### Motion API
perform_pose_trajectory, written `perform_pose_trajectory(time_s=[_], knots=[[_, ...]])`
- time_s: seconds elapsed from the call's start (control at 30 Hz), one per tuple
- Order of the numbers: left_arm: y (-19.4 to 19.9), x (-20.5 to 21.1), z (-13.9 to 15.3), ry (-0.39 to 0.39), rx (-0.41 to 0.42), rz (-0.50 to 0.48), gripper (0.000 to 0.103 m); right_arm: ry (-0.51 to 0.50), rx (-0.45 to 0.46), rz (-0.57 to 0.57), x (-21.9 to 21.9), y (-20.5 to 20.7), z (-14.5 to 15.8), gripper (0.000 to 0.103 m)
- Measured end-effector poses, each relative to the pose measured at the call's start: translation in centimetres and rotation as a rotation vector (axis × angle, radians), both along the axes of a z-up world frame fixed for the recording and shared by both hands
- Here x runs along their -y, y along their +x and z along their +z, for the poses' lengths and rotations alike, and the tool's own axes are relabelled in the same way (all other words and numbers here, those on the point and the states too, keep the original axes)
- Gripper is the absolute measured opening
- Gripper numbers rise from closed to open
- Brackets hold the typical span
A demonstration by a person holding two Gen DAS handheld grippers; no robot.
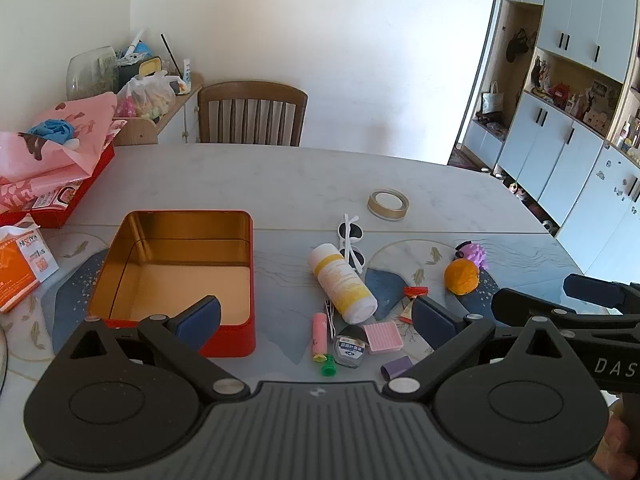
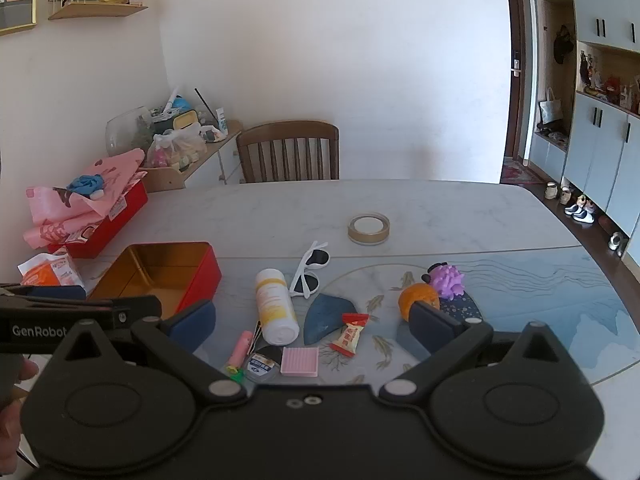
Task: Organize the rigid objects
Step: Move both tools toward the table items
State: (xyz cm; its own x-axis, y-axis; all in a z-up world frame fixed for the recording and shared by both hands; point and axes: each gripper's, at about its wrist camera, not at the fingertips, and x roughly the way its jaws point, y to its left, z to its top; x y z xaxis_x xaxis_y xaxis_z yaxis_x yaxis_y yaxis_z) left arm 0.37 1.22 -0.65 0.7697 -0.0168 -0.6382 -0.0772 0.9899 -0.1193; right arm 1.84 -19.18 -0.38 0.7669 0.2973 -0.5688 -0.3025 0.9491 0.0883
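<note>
Bright daylight, soft shadows, sharp pics, fisheye-warped edges.

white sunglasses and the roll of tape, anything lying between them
Nothing: only bare table separates the white sunglasses from the roll of tape. Both wrist views show it, the right most clearly.

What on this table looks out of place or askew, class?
The white bottle lies tipped on its side beside the sunglasses. Small items are scattered loose while the red tin sits empty. Nothing looks spilled or broken.
</note>
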Motion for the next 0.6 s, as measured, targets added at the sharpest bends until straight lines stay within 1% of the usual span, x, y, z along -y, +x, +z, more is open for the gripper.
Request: perform_pose_trajectory(time_s=[0.47,0.6], knots=[[-0.09,0.02,0.18,0.0,0.008,-0.015,0.102,0.009,0.01,-0.012,0.25,-0.58,0.35,0.103],[0.1,-0.01,0.05,-0.012,0.001,-0.018,0.102,0.002,0.015,-0.011,0.39,-0.53,0.34,0.103]])
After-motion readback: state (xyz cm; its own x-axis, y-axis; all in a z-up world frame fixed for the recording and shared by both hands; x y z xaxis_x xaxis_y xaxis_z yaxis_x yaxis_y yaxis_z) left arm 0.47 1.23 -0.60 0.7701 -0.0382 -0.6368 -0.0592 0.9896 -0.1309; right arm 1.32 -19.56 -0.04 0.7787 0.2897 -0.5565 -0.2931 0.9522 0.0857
